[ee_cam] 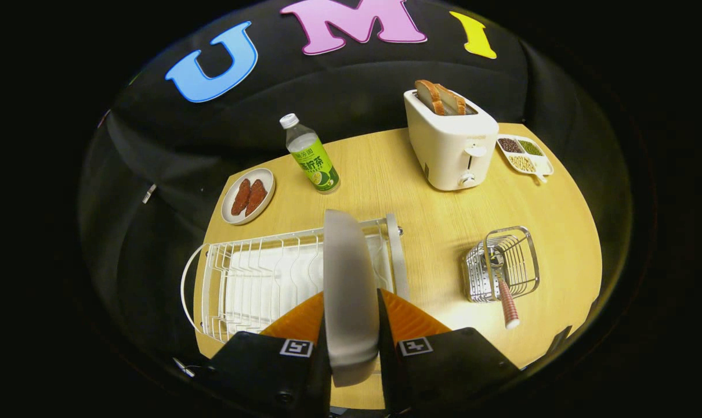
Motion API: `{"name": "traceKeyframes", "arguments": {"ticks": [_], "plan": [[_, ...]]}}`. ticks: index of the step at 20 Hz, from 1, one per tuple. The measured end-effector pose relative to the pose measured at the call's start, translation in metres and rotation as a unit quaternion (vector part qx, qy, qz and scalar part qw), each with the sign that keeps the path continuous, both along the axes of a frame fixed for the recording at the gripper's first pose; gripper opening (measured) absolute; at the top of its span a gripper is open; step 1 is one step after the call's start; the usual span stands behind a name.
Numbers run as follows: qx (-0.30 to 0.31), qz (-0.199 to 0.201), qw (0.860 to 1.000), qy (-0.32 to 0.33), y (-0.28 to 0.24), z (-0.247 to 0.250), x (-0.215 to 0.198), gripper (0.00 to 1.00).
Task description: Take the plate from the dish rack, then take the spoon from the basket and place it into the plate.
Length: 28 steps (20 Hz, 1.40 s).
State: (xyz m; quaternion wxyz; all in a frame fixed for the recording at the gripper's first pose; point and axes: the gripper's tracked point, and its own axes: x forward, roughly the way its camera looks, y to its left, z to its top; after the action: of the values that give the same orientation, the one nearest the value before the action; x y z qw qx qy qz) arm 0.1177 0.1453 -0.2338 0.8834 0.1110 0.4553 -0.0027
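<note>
A pale grey plate (346, 273) stands on edge between my fingers, and my gripper (351, 316) is shut on its near rim. The plate rises over the right end of the white wire dish rack (258, 278); I cannot tell whether it still touches the rack. To the right of the fingers stands a small wire basket (505, 264). In it leans a spoon (502, 284) with a red-and-white handle that sticks out toward me.
On the wooden table (420, 215), beyond the rack: a small plate with two reddish pieces (248, 196), a green-labelled bottle (311, 155), a white toaster (451, 139) holding bread slices, and a divided dish of beans (524, 154) at the far right.
</note>
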Motion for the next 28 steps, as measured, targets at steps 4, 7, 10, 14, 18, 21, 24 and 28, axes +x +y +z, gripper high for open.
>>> {"name": "traceKeyframes", "arguments": {"ticks": [4,7,10,14,18,21,24,28], "plan": [[-0.035,-0.001,0.999,-0.019,0.005,0.008,-0.002,0.39],[-0.067,-0.008,0.997,-0.038,0.005,0.018,0.0,0.39],[-0.081,-0.01,0.996,-0.041,0.005,0.021,0.001,0.39],[-0.095,-0.027,0.994,-0.054,-0.001,0.029,0.001,0.39],[-0.104,-0.023,0.992,-0.063,0.002,0.034,-0.002,0.38],[-0.1,-0.025,0.993,-0.064,-0.002,0.034,-0.005,0.38],[-0.092,-0.04,0.993,-0.062,-0.014,0.033,-0.01,0.36],[-0.078,-0.051,0.994,-0.059,-0.031,0.033,-0.017,0.34]]}}
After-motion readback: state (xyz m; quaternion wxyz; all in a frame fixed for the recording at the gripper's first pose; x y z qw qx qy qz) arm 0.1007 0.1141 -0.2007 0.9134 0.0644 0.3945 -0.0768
